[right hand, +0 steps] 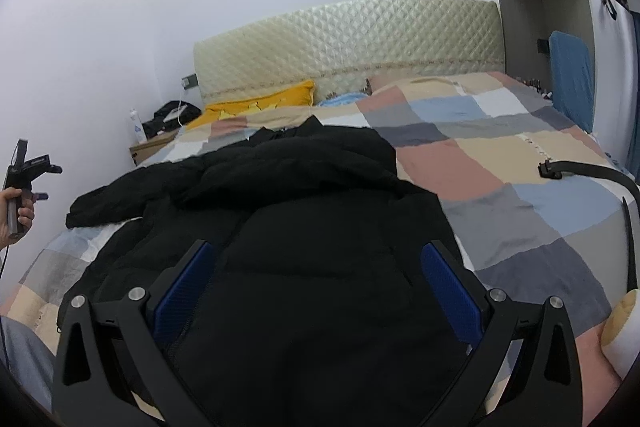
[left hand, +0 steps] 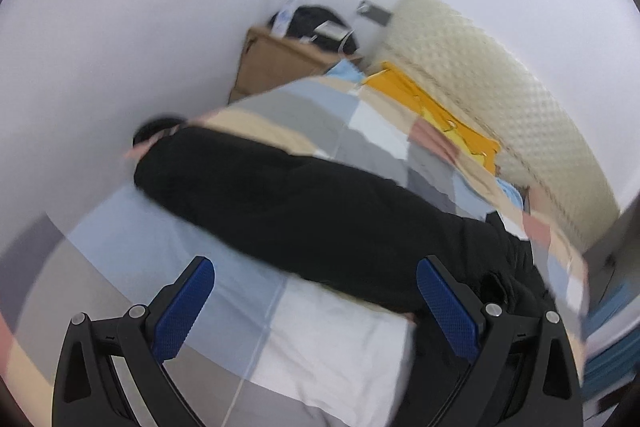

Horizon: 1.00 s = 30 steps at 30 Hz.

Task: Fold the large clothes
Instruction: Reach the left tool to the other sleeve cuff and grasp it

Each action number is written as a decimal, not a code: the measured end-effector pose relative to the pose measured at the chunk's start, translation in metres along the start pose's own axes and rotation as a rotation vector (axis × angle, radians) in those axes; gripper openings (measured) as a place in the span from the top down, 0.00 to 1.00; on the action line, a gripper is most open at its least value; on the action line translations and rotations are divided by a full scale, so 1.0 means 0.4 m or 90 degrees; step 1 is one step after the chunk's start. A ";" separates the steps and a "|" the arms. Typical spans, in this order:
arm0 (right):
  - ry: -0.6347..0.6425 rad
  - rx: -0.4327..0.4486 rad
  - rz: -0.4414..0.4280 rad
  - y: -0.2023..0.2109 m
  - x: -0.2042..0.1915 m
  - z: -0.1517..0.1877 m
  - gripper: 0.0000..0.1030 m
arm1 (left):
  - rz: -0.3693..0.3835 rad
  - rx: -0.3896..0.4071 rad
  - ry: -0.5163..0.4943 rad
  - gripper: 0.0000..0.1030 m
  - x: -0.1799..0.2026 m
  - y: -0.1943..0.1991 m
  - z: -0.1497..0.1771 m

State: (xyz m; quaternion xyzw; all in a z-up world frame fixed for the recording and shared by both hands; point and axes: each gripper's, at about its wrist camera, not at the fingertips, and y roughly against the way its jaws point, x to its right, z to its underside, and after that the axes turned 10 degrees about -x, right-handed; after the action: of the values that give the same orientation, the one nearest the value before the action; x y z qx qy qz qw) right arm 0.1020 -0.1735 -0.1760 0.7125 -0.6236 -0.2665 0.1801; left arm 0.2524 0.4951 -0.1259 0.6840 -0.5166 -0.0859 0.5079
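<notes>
A large black puffer jacket lies spread on a bed with a checked quilt. One sleeve stretches out to the left. In the left wrist view the same sleeve runs across the quilt. My left gripper is open and empty, held above the quilt beside the sleeve; it also shows at the left edge of the right wrist view, held in a hand. My right gripper is open and empty, just above the jacket's body.
A quilted cream headboard backs the bed. A yellow pillow lies near it. A wooden nightstand with a bottle and dark items stands at the left. A black strap lies on the quilt at the right. A wardrobe stands at the right.
</notes>
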 end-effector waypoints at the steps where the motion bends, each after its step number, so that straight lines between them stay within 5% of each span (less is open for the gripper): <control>1: 0.000 -0.007 0.001 -0.011 -0.008 0.000 0.00 | 0.005 -0.005 0.016 0.01 -0.030 -0.018 -0.006; 13: 0.049 -0.045 0.024 -0.097 -0.106 -0.001 0.00 | 0.134 -0.027 0.160 0.02 -0.308 -0.233 -0.045; 17: 0.032 -0.078 0.022 -0.145 -0.107 -0.002 0.00 | 0.144 -0.037 0.222 0.06 -0.399 -0.320 -0.057; 26: 0.028 -0.100 0.052 -0.195 -0.110 -0.007 0.00 | 0.190 0.015 0.245 0.15 -0.450 -0.379 -0.150; 28: 0.032 -0.105 0.055 -0.207 -0.117 -0.008 0.00 | 0.178 0.014 0.251 0.23 -0.452 -0.394 -0.165; 30: 0.039 -0.108 0.057 -0.215 -0.123 -0.009 0.00 | 0.158 0.012 0.251 0.44 -0.454 -0.399 -0.171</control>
State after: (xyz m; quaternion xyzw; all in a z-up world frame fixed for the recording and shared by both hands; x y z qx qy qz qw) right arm 0.1683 -0.1116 -0.2163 0.6740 -0.6239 -0.2885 0.2706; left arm 0.3130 0.6729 -0.2929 0.6233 -0.4886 0.1170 0.5992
